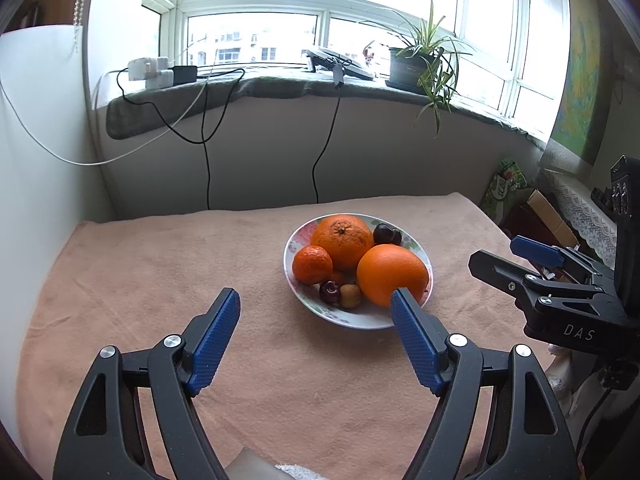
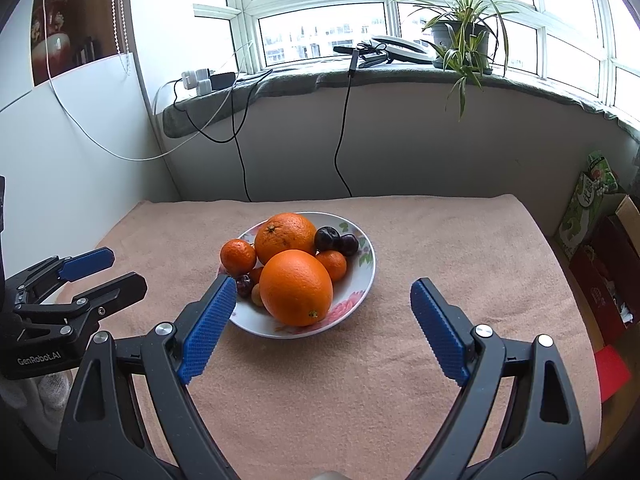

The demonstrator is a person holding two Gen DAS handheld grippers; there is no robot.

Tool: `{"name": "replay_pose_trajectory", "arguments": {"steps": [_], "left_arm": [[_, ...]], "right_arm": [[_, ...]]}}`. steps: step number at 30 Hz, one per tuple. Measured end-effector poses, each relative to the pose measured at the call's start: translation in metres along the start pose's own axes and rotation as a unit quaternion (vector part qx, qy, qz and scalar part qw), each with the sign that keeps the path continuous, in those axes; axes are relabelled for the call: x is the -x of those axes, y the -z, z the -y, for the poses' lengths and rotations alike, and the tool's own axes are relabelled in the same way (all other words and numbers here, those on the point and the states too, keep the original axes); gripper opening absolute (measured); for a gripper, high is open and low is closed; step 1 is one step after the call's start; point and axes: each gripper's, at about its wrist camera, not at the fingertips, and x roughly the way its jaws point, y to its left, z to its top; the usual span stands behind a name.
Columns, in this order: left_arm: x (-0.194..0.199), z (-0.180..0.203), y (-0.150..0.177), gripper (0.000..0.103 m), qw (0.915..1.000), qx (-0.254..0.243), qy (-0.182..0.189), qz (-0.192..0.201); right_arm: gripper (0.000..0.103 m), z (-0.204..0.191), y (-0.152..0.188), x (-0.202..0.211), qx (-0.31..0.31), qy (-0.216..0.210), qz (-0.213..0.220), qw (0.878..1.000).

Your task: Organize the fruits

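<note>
A floral plate point(image 1: 420, 254) point(image 2: 366, 276) sits mid-table on a pink cloth point(image 1: 160, 280). It holds two big oranges point(image 1: 392, 274) point(image 2: 296, 288), the second one point(image 1: 342, 240) point(image 2: 285, 236) behind, small tangerines point(image 1: 312, 264) point(image 2: 238, 257), dark cherries point(image 1: 386, 234) point(image 2: 334, 239) and a brownish small fruit point(image 1: 350, 295). My left gripper point(image 1: 316, 296) is open and empty, short of the plate's near-left side. My right gripper point(image 2: 324, 284) is open too, with nothing between its fingers, hovering in front of the plate. Each gripper shows at the edge of the other's view.
A windowsill point(image 2: 400, 76) behind the table carries a potted plant point(image 2: 460, 36), chargers and cables that hang down the wall. Boxes and a green bag point(image 2: 588, 204) stand to the right of the table. A white panel point(image 1: 40, 160) stands on the left.
</note>
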Motion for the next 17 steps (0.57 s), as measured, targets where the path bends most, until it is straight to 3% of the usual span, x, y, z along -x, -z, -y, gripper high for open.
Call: {"name": "replay_pose_trajectory", "arguments": {"steps": [17], "left_arm": [[-0.0004,-0.0041,0.0015,0.078,1.0,0.004,-0.001,-0.001]], "right_arm": [[0.091,0.0069,0.0014,-0.0084,-0.013,0.003,-0.013,1.0]]}}
